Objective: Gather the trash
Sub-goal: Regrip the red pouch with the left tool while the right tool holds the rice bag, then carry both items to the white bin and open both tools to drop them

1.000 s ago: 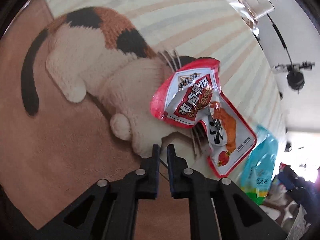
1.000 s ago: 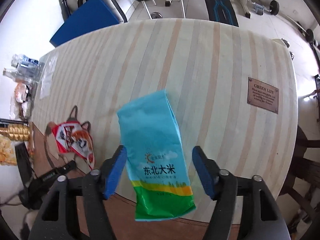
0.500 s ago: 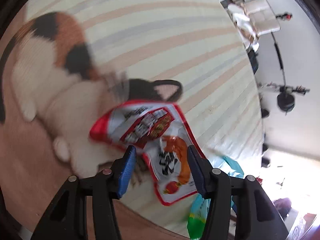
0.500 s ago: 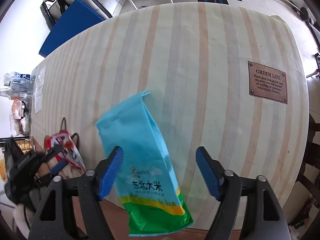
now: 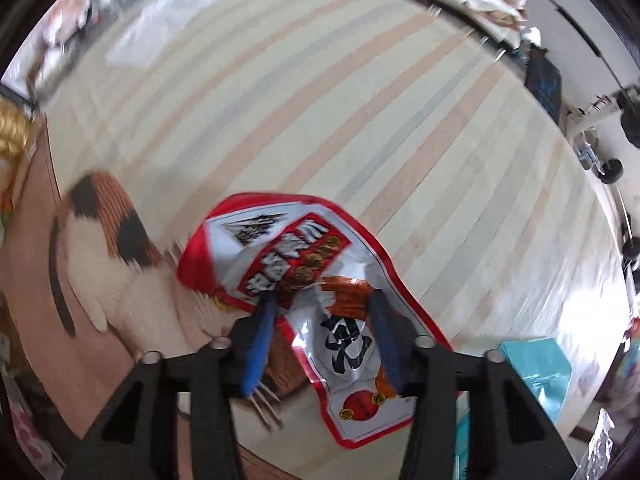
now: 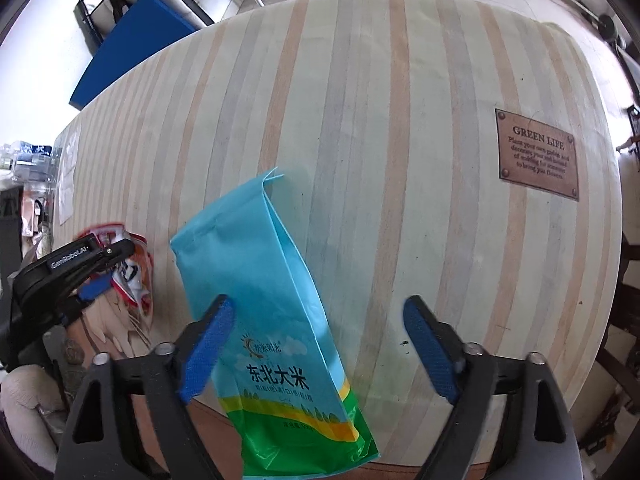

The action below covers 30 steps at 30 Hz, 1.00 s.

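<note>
A red and white snack wrapper (image 5: 304,272) lies crumpled on the striped tablecloth over the cat picture. My left gripper (image 5: 320,308) is open, its blue pads either side of the wrapper's lower part. The wrapper (image 6: 132,268) and the left gripper (image 6: 106,258) also show at the left of the right wrist view. A blue and green rice bag (image 6: 272,312) lies flat near the table's front edge. My right gripper (image 6: 316,344) is open wide, its left pad over the bag's edge, its right pad well off the bag.
The striped tablecloth (image 6: 400,140) bears a brown "GREEN LIFE" plaque (image 6: 538,154) at the right. A cat picture (image 5: 116,256) is on the cloth at the left. The blue bag's corner (image 5: 536,368) shows at the left view's lower right. Clutter and bottles (image 6: 24,160) stand beyond the table's far left end.
My left gripper opened from shut and moved forward over the snack wrapper, now straddling it. My right gripper opened a little wider and shifted right over the rice bag.
</note>
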Motion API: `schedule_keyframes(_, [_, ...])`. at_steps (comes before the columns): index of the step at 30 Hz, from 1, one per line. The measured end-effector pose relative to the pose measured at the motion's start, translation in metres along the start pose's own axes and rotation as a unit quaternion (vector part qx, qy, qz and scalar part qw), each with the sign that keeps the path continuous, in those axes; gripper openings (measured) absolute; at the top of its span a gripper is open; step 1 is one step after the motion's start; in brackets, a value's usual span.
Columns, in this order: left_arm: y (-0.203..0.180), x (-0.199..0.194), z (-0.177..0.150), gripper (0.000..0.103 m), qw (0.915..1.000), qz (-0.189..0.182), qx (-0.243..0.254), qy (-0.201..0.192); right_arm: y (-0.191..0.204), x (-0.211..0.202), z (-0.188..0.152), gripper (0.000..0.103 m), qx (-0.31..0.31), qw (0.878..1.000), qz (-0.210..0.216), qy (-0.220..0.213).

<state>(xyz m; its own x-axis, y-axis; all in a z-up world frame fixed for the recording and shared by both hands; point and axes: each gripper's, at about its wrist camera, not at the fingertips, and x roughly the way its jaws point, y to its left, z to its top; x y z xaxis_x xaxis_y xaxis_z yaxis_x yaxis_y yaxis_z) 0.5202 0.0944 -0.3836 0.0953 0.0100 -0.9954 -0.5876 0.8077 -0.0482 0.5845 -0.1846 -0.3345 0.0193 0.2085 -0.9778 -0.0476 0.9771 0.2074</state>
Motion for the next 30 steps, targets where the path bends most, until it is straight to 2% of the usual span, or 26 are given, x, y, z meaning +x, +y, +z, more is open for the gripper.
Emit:
schedule_keyframes(3, [0.000, 0.000, -0.004, 0.039, 0.9998, -0.010, 0.013, -0.010, 0.004, 0.002, -0.007, 0.052, -0.012, 1.000, 0.007, -0.001])
schedule_keyframes(4, [0.003, -0.002, -0.007, 0.039, 0.9997, -0.014, 0.016, -0.010, 0.006, 0.003, -0.009, 0.036, -0.015, 1.000, 0.007, -0.001])
schedule_keyframes(8, [0.032, -0.018, -0.027, 0.038, 0.9992, -0.029, 0.022, -0.016, 0.010, 0.000, -0.014, 0.027, -0.021, 1.000, 0.013, -0.006])
schedule_keyframes(13, [0.056, -0.048, -0.043, 0.037, 0.9969, -0.071, 0.020, -0.027, 0.008, -0.015, -0.017, 0.014, -0.014, 0.999, 0.045, -0.013])
schedule_keyframes(21, [0.096, -0.094, -0.081, 0.037, 0.9932, -0.101, 0.023, -0.054, 0.019, -0.039, -0.035, 0.009, -0.041, 0.997, 0.067, -0.019])
schedule_keyframes(25, [0.121, -0.117, -0.103, 0.037, 0.9921, -0.100, 0.015, -0.075, 0.032, -0.057, -0.048, 0.008, -0.054, 0.994, 0.088, -0.025])
schedule_keyframes(30, [0.154, -0.136, -0.131, 0.037, 0.9913, -0.088, -0.007, -0.097, 0.066, -0.079, -0.072, 0.007, -0.099, 0.990, 0.099, -0.031])
